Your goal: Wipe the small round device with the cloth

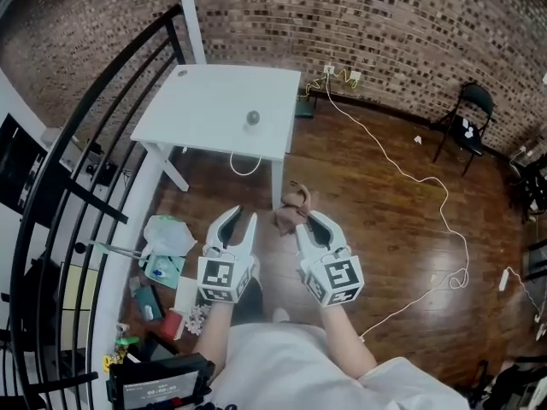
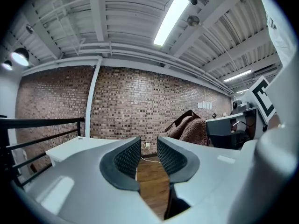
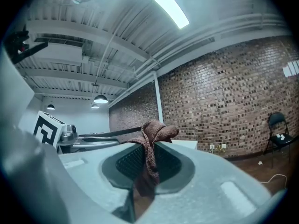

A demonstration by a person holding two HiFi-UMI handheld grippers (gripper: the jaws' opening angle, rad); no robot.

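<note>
The small round device [image 1: 252, 119] stands on the white table [image 1: 205, 101], which is some way ahead of both grippers. My right gripper [image 1: 305, 219] is shut on a brown cloth [image 1: 293, 208]; in the right gripper view the cloth [image 3: 155, 131] bunches above the jaws and hangs down between the pads of the gripper [image 3: 148, 149]. My left gripper [image 1: 242, 219] is held level beside it, and its jaws stand a little apart with nothing between them [image 2: 148, 147]. The left gripper view shows the cloth [image 2: 189, 127] off to its right and the table [image 2: 70, 146] to its left.
A black railing [image 1: 94, 152] runs along the left. Bags and small clutter [image 1: 162, 254] lie on the wood floor beside it. A white cable [image 1: 432, 186] snakes across the floor at the right, and a black chair [image 1: 472, 109] stands by the brick wall.
</note>
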